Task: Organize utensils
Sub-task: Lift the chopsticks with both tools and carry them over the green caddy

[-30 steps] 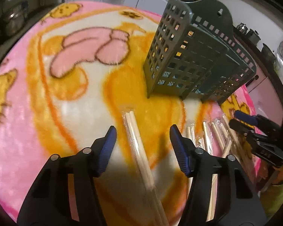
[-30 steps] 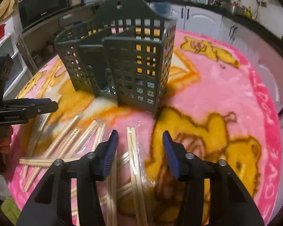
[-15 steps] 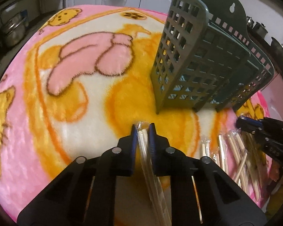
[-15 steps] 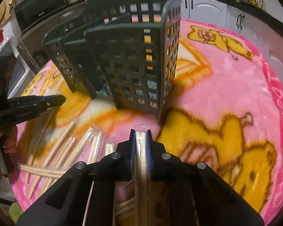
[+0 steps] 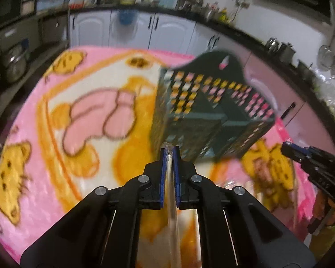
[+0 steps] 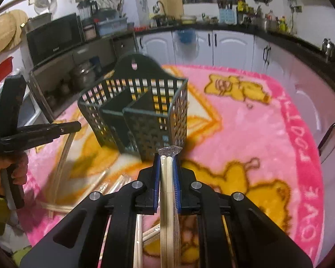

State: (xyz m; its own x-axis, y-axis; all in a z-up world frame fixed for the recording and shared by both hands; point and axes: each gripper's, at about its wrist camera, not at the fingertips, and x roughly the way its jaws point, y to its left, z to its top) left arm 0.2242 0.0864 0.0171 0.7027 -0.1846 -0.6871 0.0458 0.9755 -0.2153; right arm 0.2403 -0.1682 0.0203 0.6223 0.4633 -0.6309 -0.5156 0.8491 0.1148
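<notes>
- My left gripper (image 5: 169, 154) is clamped tight on a wrapped chopstick pair (image 5: 173, 205); wrapper tip pokes out just past the blue pads (image 5: 162, 174). This view is motion-blurred.
- My right gripper (image 6: 167, 156) is likewise closed on a second wrapped chopstick pair (image 6: 167, 192), crimped wrapper end sticking out at 12 o'clock.
- Green slotted utensil caddy (image 6: 145, 111) stands upright on the blanket, at 12 o'clock from the right gripper and 1 o'clock from the left, near both tips but not touching.
- Caddy has divided compartments; can't tell if anything's inside.
- Loose wrapped chopsticks (image 6: 105, 185) lie on the blanket at 9 o'clock of the right gripper.
- All of it sits on a pink and yellow cartoon blanket (image 6: 268, 145).
- Kitchen cabinets (image 6: 230, 49) run behind.
</notes>
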